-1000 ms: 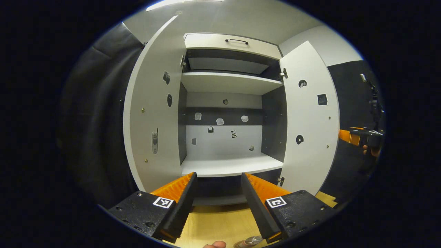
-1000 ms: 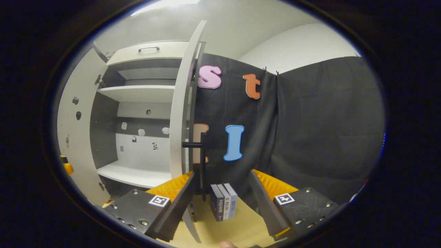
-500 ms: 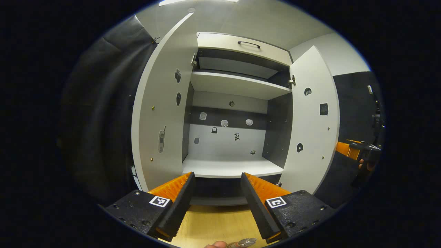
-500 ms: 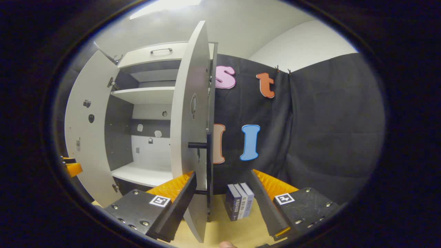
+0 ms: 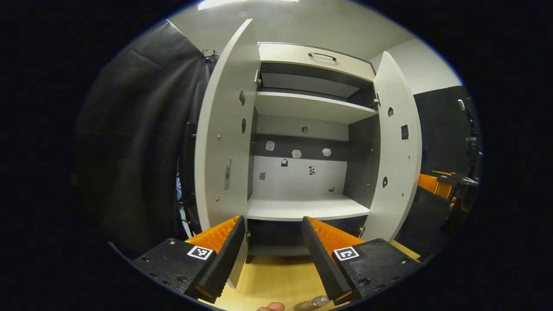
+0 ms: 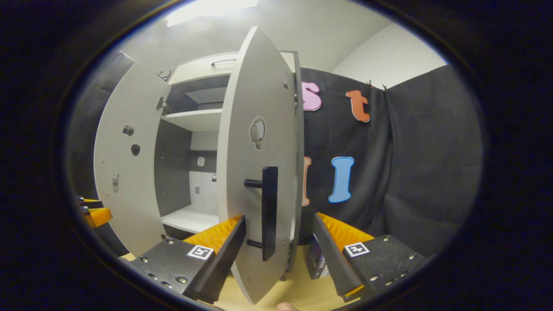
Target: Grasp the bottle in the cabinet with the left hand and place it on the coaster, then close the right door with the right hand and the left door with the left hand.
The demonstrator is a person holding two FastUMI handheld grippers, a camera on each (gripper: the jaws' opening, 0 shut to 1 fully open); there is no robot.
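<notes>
A: How are the jaws set?

B: On the left gripper (image 5: pixel 273 242) the jaws are spread wide with nothing held between them; they are aimed at the open cabinet (image 5: pixel 309 129) above the wooden bench (image 5: pixel 272 280). On the right gripper (image 6: pixel 278 242) the jaws are likewise spread, and the black handle (image 6: pixel 269 211) of the right door (image 6: pixel 255 172) is seen in the gap between them; whether either finger touches the door cannot be told.

A: Where is the bottle?

B: Only a small clear rounded part, taken to be the bottle (image 5: pixel 313 302), is seen at the bottom edge of the left gripper view, on the bench just below the left gripper's fingers. The coaster cannot be made out. The lower shelf (image 5: pixel 306 209) of the cabinet is bare.

A: And the doors?

B: The left door (image 5: pixel 224 138) is swung wide open. The right door is seen partly swung toward the cabinet front in the right gripper view. Books (image 6: pixel 317 263) stand on the bench behind it, near the far right edge.
</notes>
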